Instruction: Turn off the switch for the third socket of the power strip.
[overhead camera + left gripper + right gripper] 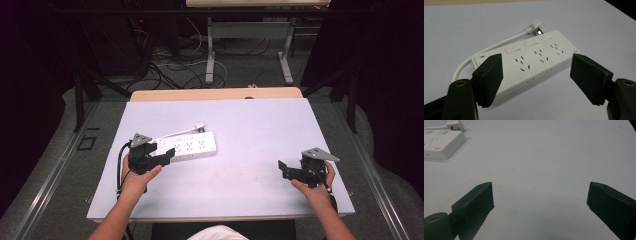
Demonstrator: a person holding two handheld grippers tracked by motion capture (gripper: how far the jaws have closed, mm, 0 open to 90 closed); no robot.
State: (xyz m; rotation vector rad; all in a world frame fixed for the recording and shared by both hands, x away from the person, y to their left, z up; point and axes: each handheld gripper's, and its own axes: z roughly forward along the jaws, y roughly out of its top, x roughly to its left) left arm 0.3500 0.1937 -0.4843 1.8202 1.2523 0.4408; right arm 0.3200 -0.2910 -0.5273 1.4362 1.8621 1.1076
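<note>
Reaching for the power strip (pixel 531 60) lying at the table's (pixel 250 185) left side, the left gripper (pixel 536 77) is hovering over its switch end, jaws apart and clamping nothing. The right gripper (pixel 283 169) is waiting well apart, jaws also apart and empty. Next the left likely needs lowering so its jaws straddle the strip.

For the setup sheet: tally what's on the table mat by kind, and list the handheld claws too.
Power strip, white, with cord and plug: 1
Handheld claws: 2, the left claw at the strip's end and the right claw over bare mat
Total: 3
</note>
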